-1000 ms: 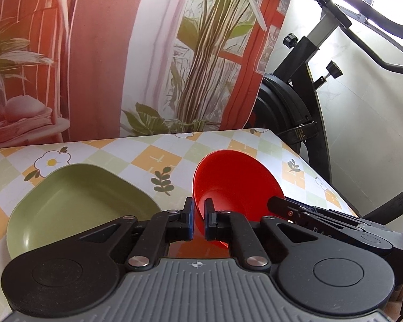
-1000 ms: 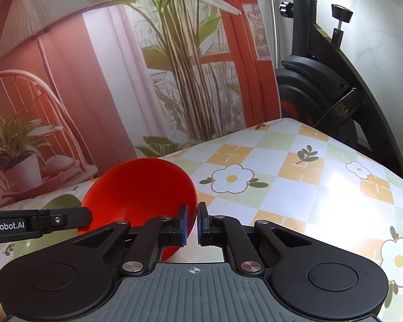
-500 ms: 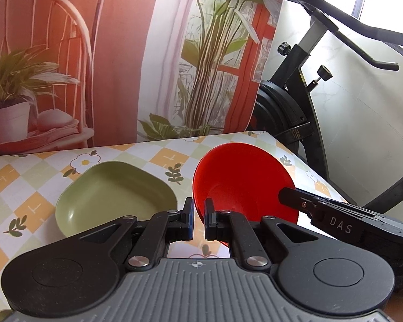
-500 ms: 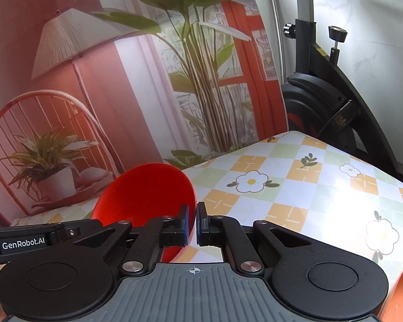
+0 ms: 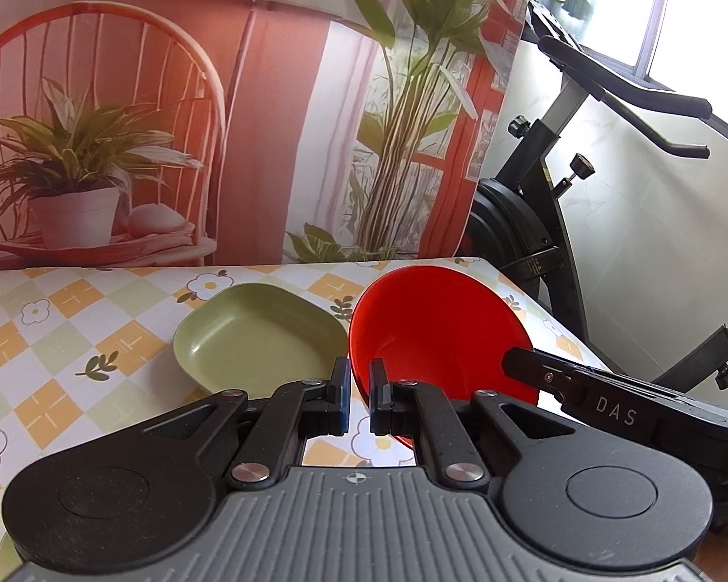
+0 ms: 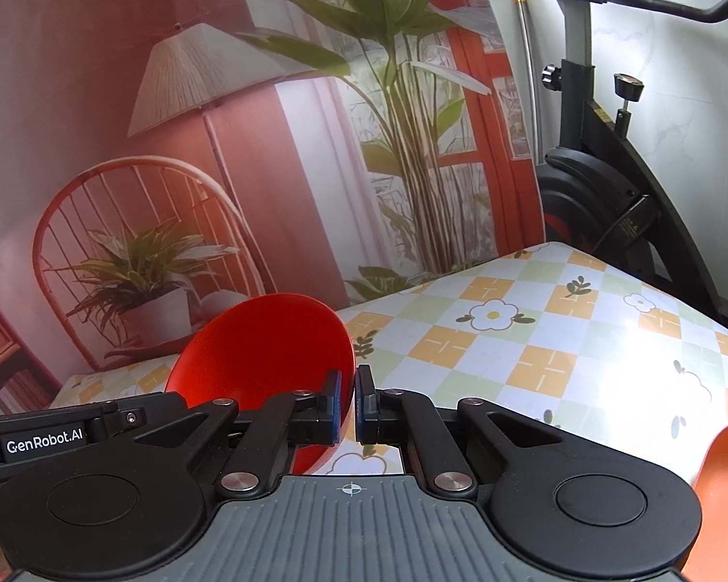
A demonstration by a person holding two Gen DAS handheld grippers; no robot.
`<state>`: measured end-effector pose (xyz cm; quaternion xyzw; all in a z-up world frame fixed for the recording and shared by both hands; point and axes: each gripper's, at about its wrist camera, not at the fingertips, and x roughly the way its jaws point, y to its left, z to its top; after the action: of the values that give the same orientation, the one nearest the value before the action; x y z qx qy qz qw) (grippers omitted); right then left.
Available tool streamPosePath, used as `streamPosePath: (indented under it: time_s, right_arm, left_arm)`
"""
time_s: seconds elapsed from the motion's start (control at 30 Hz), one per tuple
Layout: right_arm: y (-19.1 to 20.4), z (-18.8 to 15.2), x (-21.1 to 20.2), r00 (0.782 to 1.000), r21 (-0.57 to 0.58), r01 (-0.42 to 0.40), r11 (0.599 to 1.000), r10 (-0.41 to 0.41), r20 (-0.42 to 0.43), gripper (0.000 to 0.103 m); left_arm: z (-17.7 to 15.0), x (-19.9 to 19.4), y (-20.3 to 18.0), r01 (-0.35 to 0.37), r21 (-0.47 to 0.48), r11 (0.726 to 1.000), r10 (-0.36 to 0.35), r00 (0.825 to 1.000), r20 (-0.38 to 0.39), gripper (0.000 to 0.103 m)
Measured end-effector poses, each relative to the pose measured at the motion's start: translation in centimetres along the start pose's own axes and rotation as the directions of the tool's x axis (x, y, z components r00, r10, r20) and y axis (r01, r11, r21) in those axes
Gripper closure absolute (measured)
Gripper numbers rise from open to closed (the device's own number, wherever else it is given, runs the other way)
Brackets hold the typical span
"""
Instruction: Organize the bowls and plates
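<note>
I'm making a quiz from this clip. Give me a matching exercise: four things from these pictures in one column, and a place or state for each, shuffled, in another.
Things:
1. red bowl
2. green plate
3. orange dish
4. exercise bike

Places or states:
A. beyond the table's edge
B. flat on the tablecloth
C. only an edge shows, lower right corner of the right view
D. tilted, rim gripped from both sides

Pairs: 1-D, 2-B, 3-C, 4-A

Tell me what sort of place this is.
Probably a room in a home, set up for recording: a table under a flower-patterned checked tablecloth, a printed backdrop of a lamp, chair and plants behind it, and a black exercise bike beside a window.
</note>
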<state>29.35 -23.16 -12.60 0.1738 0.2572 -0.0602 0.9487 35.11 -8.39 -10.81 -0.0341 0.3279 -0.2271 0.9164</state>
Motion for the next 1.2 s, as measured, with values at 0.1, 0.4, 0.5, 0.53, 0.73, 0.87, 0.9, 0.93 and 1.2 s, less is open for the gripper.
streamPosePath:
  time_s: [0.1, 0.4, 0.5, 0.53, 0.73, 0.87, 0.9, 0.93, 1.2]
  right_arm:
    - [0.7, -0.6, -1.0, 1.0, -0.007, -0.01, 1.0, 0.01, -0.003, 0.098]
    - [2.3, -2.2, -3.5, 0.999, -0.033, -0.025, 0.999, 0.024, -0.023, 0.098]
    - [2.7, -2.4, -4.1, 0.999, -0.039, -0.029, 0.999, 0.028, -0.023, 0.098]
    - [2.9, -2.5, -4.3, 0.999, -0.044, -0.03, 0.999, 0.029, -0.023, 0.098]
    - [3.7, -3.0, -5.3, 0.999, -0.061, -0.039, 0.997, 0.037, -0.028, 0.098]
    - [4.1, -3.4, -5.9, 0.999, -0.069, -0.045, 0.997, 0.043, -0.031, 0.098]
    - [4.2, -3.5, -6.1, 0.999, -0.071, -0.046, 0.996, 0.044, -0.031, 0.098]
    - [4.2, -3.5, -6.3, 0.998, -0.073, -0.047, 0.996, 0.045, -0.032, 0.098]
    - [4.3, -4.7, -7.5, 0.997, -0.087, -0.047, 0.995, 0.043, -0.057, 0.097]
  left_arm:
    - [-0.7, -0.9, 0.4, 0.001, -0.022, 1.0, -0.001, 1.0, -0.004, 0.095]
    - [-2.4, -3.7, 1.0, -0.013, -0.034, 0.999, 0.013, 1.0, 0.001, 0.095]
    - [-2.8, -4.4, 1.2, -0.007, -0.05, 0.999, 0.007, 1.0, 0.0, 0.095]
    - [-2.9, -4.6, 1.3, -0.006, -0.056, 0.998, 0.006, 1.0, 0.001, 0.094]
    - [-3.8, -6.1, 1.7, -0.005, -0.078, 0.997, 0.005, 1.0, 0.007, 0.094]
    - [-4.3, -7.1, 1.9, -0.003, -0.092, 0.996, 0.004, 1.0, 0.009, 0.094]
    - [-4.4, -7.3, 2.0, -0.001, -0.096, 0.995, 0.002, 1.0, 0.009, 0.095]
    - [-4.5, -7.5, 2.0, 0.0, -0.098, 0.995, 0.001, 1.0, 0.01, 0.094]
    - [-5.6, -8.9, 1.8, 0.014, -0.114, 0.993, -0.013, 1.0, 0.003, 0.095]
